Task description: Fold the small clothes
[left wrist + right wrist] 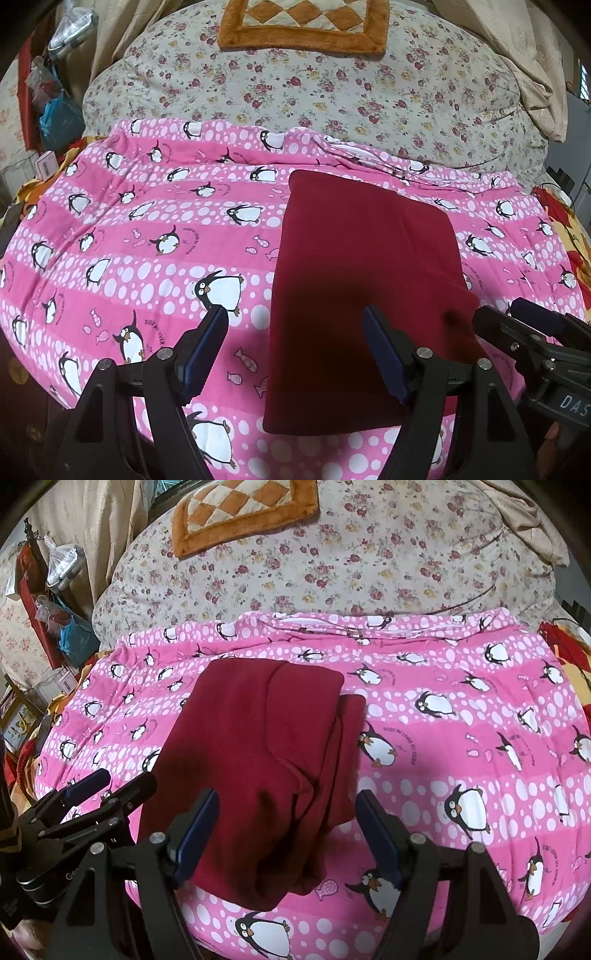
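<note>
A dark red garment (354, 266) lies folded lengthwise on a pink penguin-print blanket (147, 229). In the right wrist view the garment (258, 746) shows stacked layers with a curved fold edge. My left gripper (295, 317) is open and empty, hovering over the garment's near left edge. My right gripper (284, 801) is open and empty above the garment's near end. The right gripper also shows at the right edge of the left wrist view (517, 314), and the left gripper shows at the left of the right wrist view (107, 782).
The blanket covers a bed with a floral quilt (332, 88) behind it. An orange checked cushion (303, 26) lies at the back. Bags and clutter (51, 103) stand at the left. A red and yellow cloth (569, 221) lies at the right.
</note>
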Tool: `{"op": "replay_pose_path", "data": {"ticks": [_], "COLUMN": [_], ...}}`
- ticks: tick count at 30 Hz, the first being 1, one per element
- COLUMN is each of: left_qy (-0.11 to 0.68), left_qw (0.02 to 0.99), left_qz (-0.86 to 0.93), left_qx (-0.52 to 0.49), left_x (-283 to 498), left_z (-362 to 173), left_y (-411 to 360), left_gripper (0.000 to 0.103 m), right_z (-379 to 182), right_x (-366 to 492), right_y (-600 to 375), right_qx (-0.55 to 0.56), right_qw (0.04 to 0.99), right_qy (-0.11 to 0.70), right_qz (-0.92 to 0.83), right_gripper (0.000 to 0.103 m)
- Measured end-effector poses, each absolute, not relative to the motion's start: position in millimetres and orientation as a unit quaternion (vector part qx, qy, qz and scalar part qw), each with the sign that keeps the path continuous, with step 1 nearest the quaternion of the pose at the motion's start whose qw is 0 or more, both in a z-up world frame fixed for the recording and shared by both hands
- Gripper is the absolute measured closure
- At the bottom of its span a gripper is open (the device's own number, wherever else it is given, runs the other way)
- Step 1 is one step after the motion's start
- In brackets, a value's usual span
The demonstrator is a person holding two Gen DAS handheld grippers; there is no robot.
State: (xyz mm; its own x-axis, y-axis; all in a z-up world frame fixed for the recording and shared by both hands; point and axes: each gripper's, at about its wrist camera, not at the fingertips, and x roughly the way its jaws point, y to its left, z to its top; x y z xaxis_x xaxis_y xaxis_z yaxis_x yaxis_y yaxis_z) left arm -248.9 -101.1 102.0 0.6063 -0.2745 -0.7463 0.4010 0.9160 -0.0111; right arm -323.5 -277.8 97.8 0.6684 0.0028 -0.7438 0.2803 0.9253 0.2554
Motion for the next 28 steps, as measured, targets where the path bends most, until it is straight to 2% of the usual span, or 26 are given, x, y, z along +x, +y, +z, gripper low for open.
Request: {"op": "replay_pose_path", "data": {"ticks": [28], "left_qy": [0.41], "left_qw": [0.888], "left_qz": [-0.198], "left_qx": [0.066], "left_x": [-244.4], "left_z": [98.2], "left_y": [-104.7], "left_gripper": [0.047], "right_z": [89.7], "right_x": [-317.7], "right_y": [-283.7], "right_qx": [0.183], "right_qw": [0.891], "right_qy": [0.41], "right_qz": [-0.071], "right_gripper": [0.024]}}
